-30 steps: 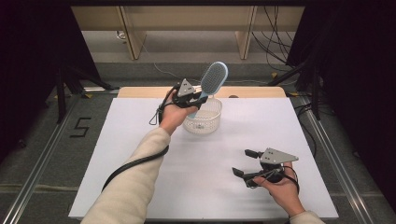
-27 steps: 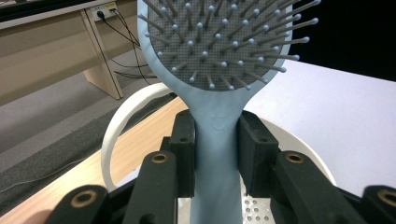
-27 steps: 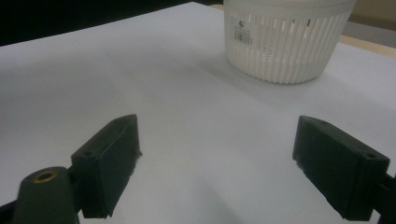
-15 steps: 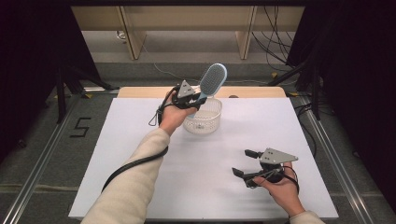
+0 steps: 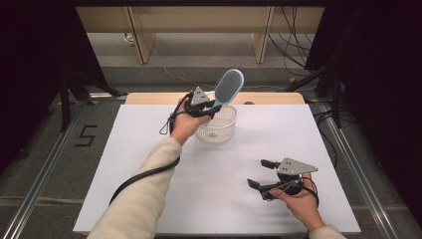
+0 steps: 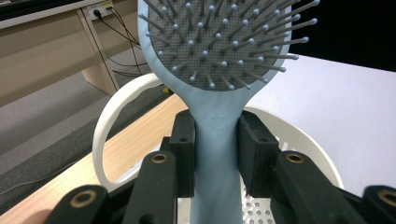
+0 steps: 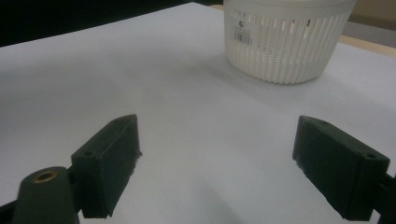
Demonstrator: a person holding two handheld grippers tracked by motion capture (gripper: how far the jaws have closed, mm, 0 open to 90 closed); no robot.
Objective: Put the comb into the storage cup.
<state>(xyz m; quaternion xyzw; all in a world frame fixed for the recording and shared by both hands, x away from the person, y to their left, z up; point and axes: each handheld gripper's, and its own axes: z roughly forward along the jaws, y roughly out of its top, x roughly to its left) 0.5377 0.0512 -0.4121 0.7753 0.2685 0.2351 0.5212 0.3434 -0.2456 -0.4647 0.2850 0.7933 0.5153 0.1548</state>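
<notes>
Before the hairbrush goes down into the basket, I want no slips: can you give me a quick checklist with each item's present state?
1. Left gripper shut on the hairbrush handle: ok.
2. Brush held above the white basket: ok.
3. Basket standing upright on the table: ok.
4. Basket inside free for the brush: cannot tell.
5. Right gripper open, holding nothing, apart from the basket: ok.
</notes>
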